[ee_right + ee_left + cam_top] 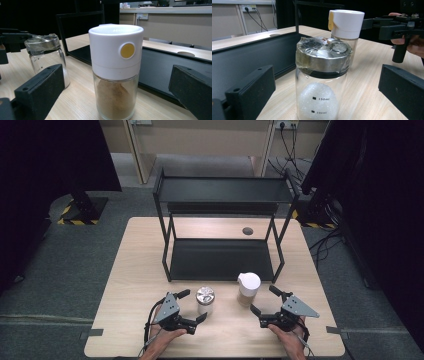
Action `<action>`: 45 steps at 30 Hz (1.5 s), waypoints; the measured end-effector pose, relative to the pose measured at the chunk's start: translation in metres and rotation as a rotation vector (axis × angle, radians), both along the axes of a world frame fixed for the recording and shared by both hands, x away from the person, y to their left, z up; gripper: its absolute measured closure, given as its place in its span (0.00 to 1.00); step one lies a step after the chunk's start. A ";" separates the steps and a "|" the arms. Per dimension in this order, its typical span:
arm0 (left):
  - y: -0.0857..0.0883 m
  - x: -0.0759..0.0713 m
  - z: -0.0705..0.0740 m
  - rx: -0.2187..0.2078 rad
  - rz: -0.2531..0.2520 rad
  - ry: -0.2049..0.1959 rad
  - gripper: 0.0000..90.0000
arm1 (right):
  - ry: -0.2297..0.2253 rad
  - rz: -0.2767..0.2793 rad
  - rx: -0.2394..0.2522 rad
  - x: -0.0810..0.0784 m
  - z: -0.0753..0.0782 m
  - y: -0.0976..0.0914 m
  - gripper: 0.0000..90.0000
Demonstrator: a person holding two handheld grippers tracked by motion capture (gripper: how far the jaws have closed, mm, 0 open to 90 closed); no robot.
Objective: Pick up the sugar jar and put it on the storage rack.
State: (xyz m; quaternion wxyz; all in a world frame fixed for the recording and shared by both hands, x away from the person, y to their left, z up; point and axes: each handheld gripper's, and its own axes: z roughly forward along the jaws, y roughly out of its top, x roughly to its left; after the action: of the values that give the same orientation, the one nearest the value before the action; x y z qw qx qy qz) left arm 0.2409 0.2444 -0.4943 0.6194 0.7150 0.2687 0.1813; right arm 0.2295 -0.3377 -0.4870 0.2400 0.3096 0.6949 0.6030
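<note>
The left gripper (192,306) stands wide apart around, not touching, a clear glass jar (322,100) with a foil-wrapped metal lid, holding white granules. The right gripper (263,300) likewise gapes around a white-capped glass shaker (116,75) of brown powder. Both containers stand upright on the light wooden table (130,285), just before a black metal shelf rack (222,257).

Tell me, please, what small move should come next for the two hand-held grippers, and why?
Probably close each on its jar. The left hand-held gripper stands open around the metal-lidded jar, the right hand-held gripper open around the white-capped jar; the pads touch neither, and both jars stand upright before the rack.
</note>
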 end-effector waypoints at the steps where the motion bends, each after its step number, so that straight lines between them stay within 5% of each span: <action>1: 0.000 0.000 0.000 -0.003 0.000 0.005 0.00 | 0.001 0.000 -0.001 0.000 0.000 0.000 0.01; 45: -0.002 0.001 -0.003 -0.011 0.003 0.012 0.00 | 0.003 0.011 0.008 0.001 -0.003 0.001 0.01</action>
State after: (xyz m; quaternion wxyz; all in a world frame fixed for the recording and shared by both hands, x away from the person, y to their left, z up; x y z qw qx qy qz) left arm 0.2419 0.2428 -0.4972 0.6213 0.7124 0.2745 0.1765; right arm 0.2300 -0.3366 -0.4896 0.2342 0.3077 0.6946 0.6066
